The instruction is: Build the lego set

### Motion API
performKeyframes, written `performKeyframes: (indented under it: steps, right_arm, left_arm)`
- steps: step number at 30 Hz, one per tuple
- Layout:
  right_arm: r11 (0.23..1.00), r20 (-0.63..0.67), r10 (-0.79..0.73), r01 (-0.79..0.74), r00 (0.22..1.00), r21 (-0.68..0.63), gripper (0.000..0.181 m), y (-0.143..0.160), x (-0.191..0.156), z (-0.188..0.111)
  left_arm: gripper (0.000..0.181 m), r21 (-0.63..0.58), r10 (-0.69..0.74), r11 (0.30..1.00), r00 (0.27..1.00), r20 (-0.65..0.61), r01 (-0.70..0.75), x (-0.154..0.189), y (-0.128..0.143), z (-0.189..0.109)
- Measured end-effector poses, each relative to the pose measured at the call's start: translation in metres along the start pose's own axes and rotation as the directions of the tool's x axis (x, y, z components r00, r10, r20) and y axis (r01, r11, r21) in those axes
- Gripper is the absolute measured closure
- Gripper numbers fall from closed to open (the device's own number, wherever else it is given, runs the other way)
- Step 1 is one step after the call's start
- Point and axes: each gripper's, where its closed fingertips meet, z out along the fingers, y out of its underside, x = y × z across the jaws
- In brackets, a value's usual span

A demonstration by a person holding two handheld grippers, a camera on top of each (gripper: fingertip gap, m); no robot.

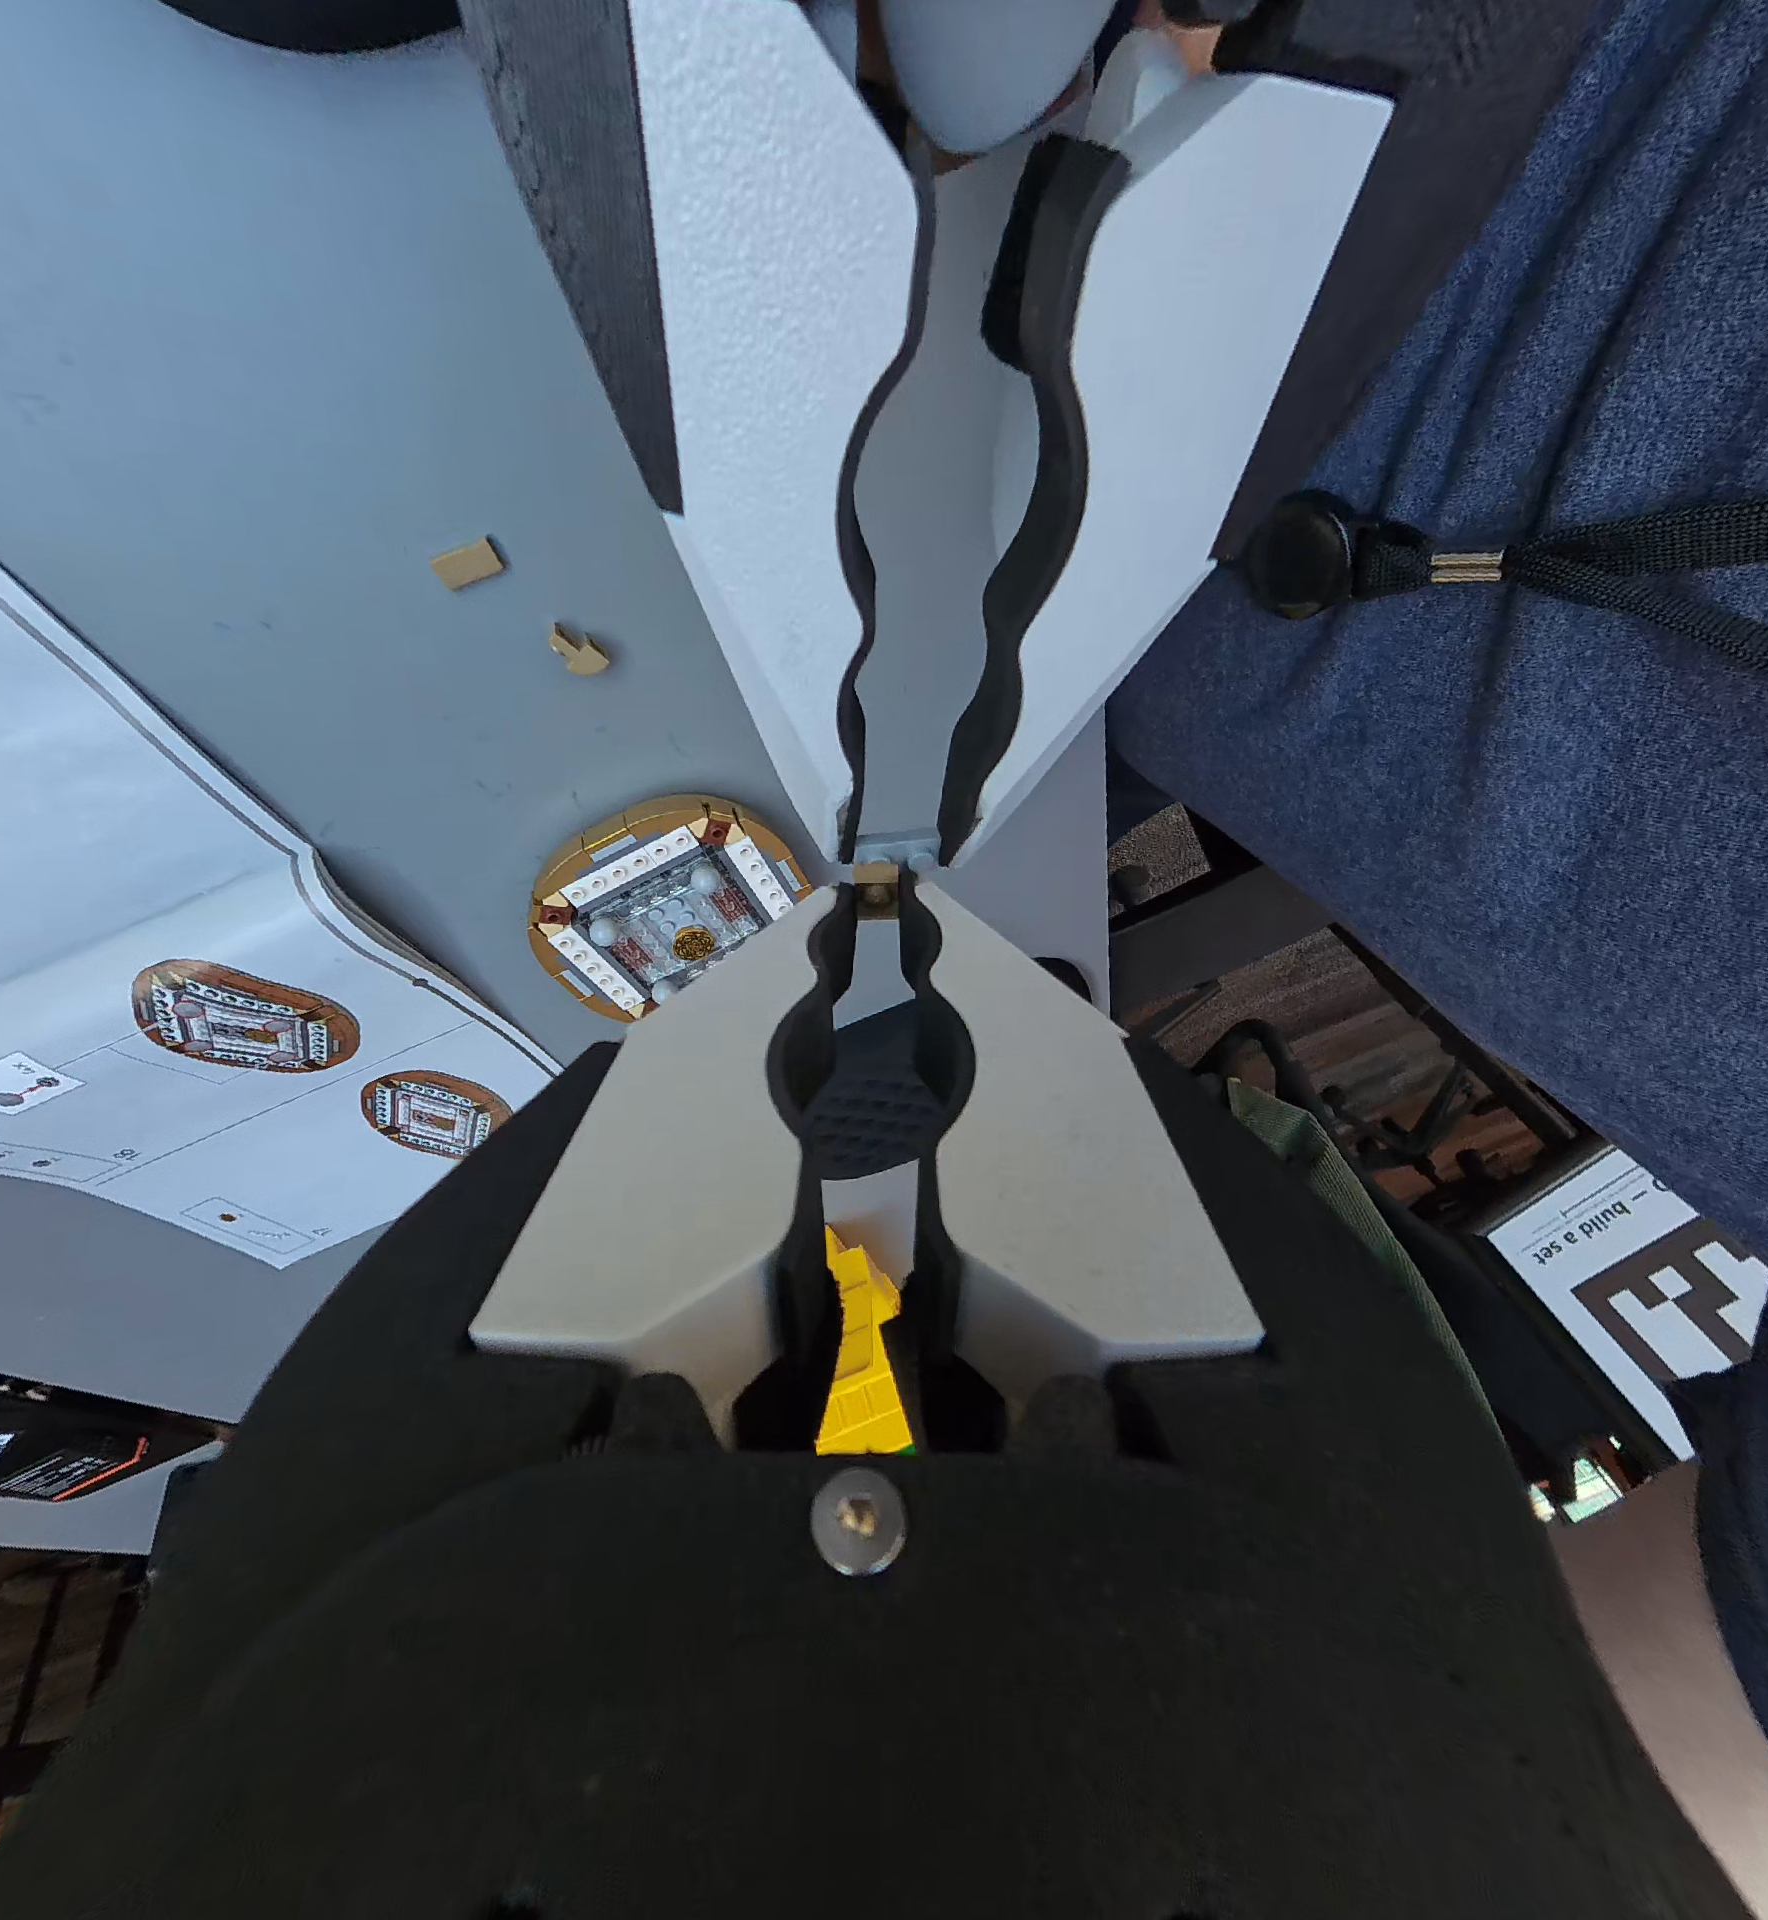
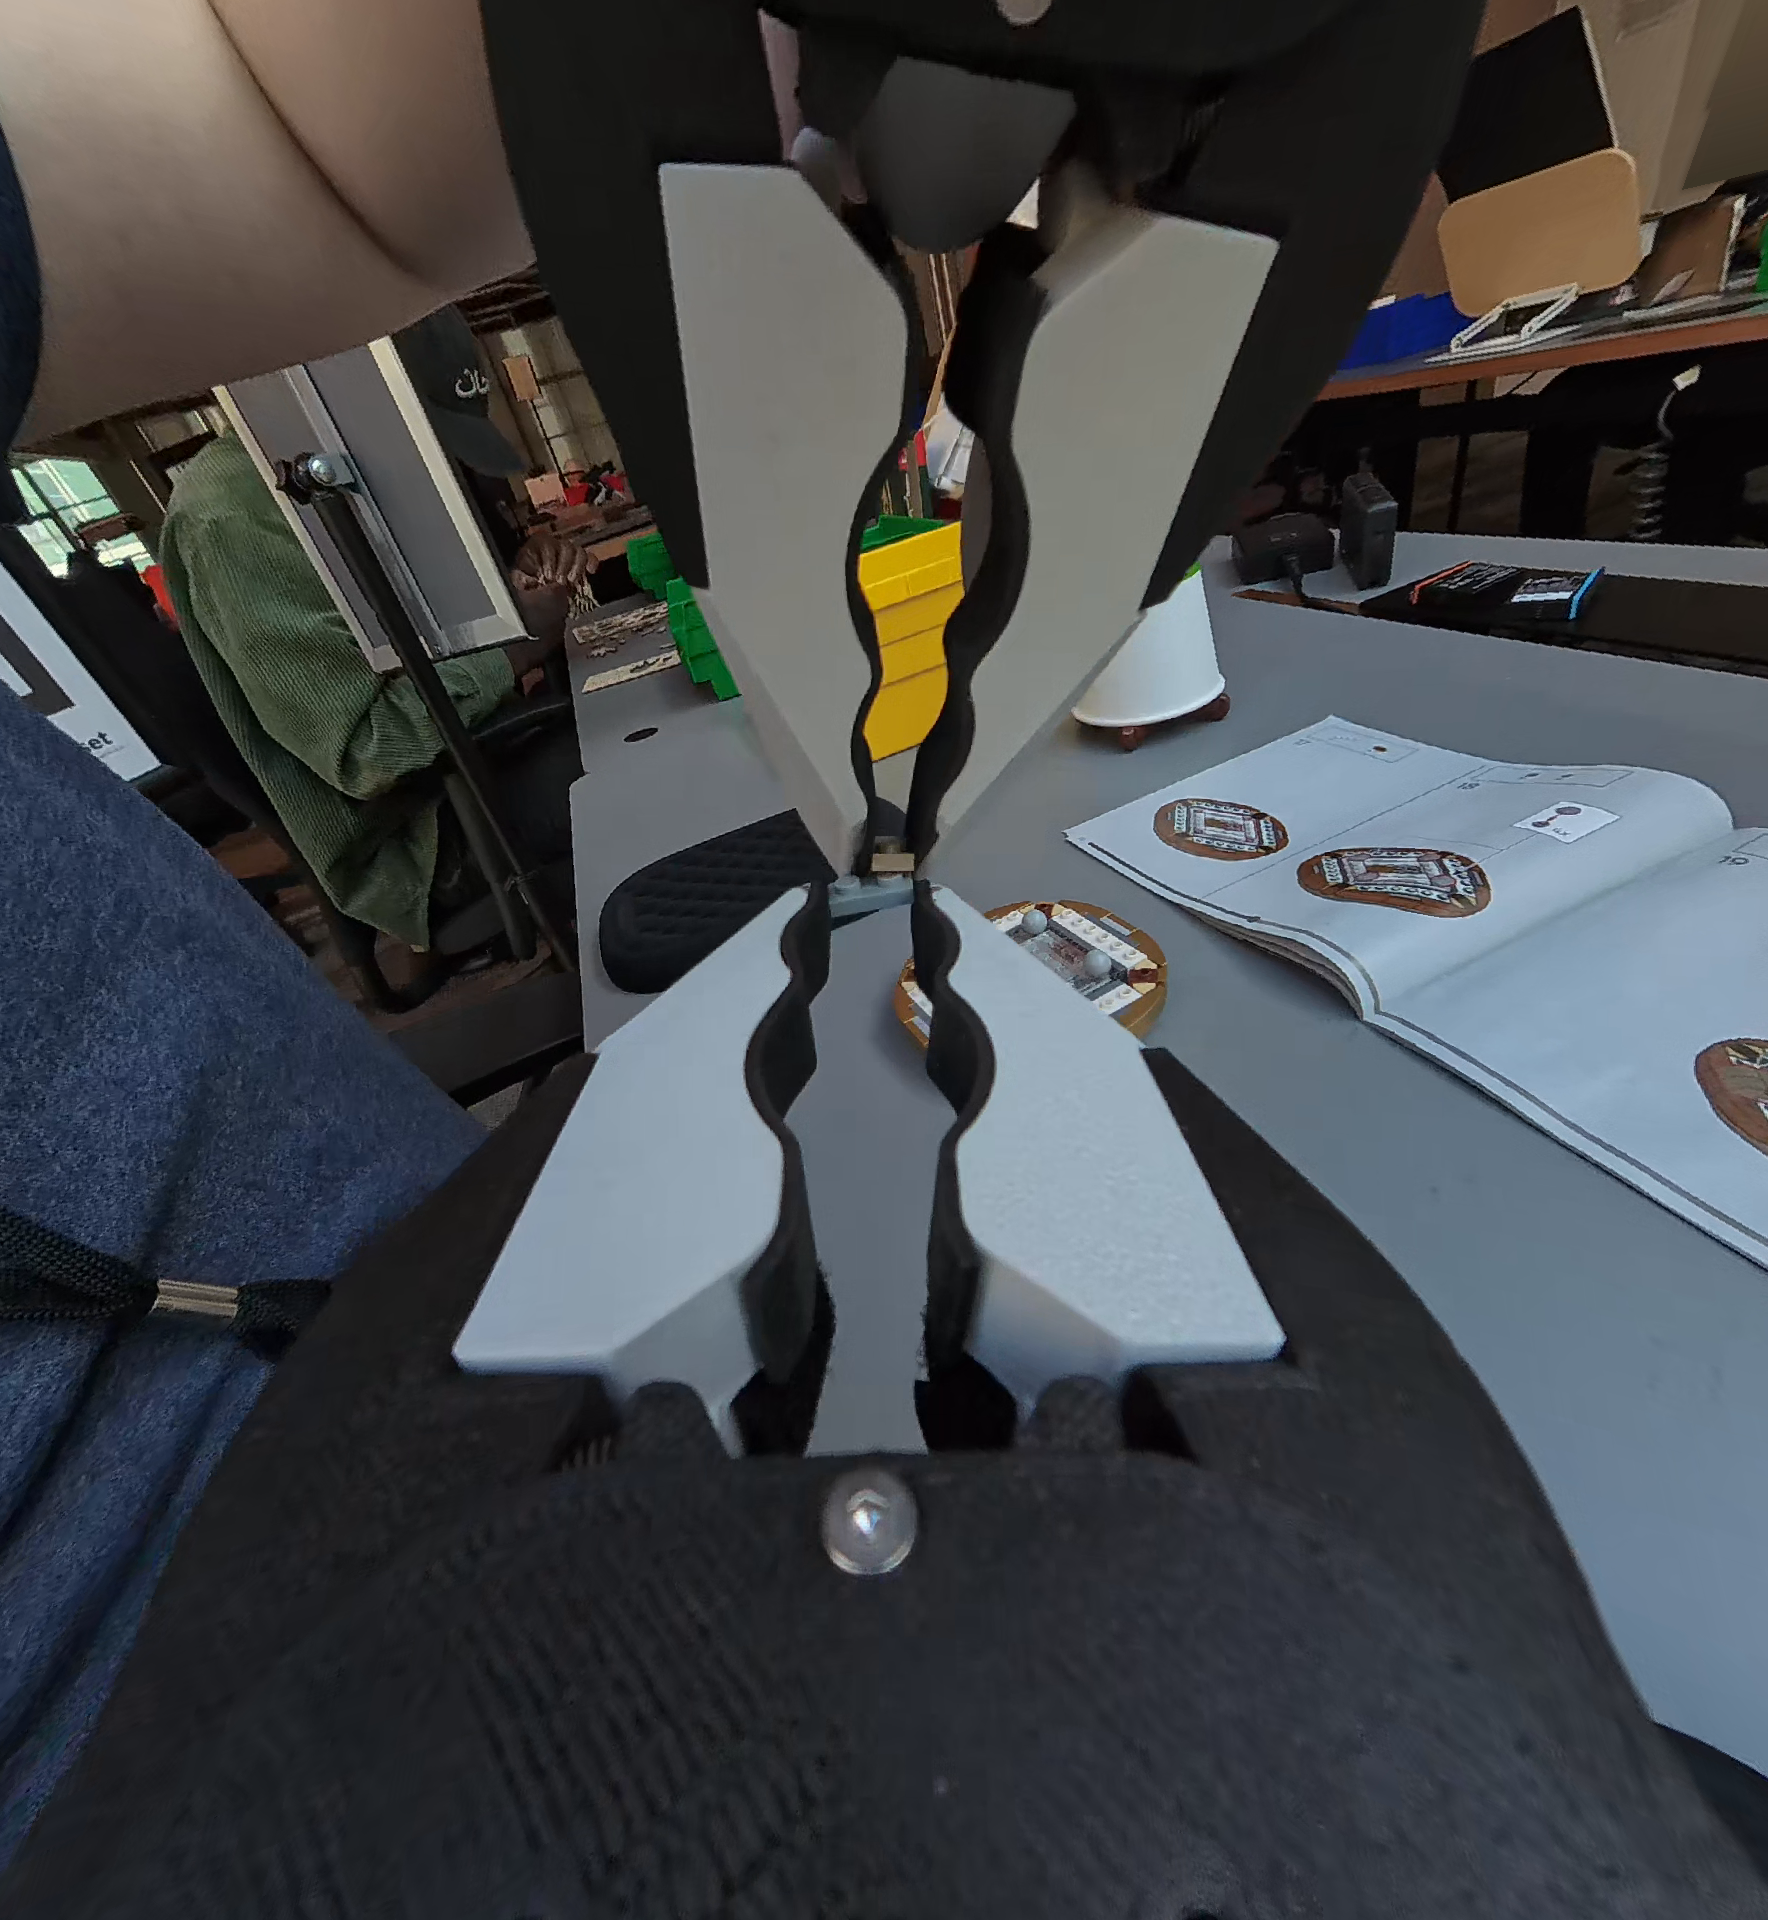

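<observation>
My left gripper [image 1: 875,899] is shut on a small tan piece [image 1: 874,890]. My right gripper [image 2: 867,899] is shut on a light grey plate [image 2: 862,894]. The two grippers meet tip to tip in the air above the grey table [image 2: 1379,1195], and the tan piece touches the studded face of the grey plate [image 1: 896,847]. In the right wrist view the left gripper [image 2: 888,854] comes down from above with the tan piece [image 2: 892,858]. The round tan and white lego model [image 1: 667,904] lies on the table just beyond the tips; it also shows in the right wrist view [image 2: 1062,951].
An open instruction booklet [image 2: 1482,935] lies to the right of the model. Two loose tan pieces [image 1: 466,561] [image 1: 579,649] lie on the table. A white cup [image 2: 1155,665], a yellow bin [image 2: 911,644] and a black pad [image 2: 703,894] stand farther off. A person in green [image 2: 288,675] sits at the left.
</observation>
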Motion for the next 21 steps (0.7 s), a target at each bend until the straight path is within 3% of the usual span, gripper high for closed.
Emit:
performKeyframes:
  steps: [10,21]
  right_arm:
    - [0.999,-0.039,-0.013,0.015,0.999,0.043,0.167,-0.002,0.004,-0.005]
    - [0.991,-0.062,0.017,-0.008,0.998,0.136,0.166,-0.002,0.007,-0.017]
  left_arm:
    - [0.176,-0.18,0.031,0.983,0.999,0.038,-0.024,-0.005,-0.003,0.0]
    - [0.175,-0.267,0.013,0.964,0.999,0.033,-0.004,-0.005,-0.013,-0.005]
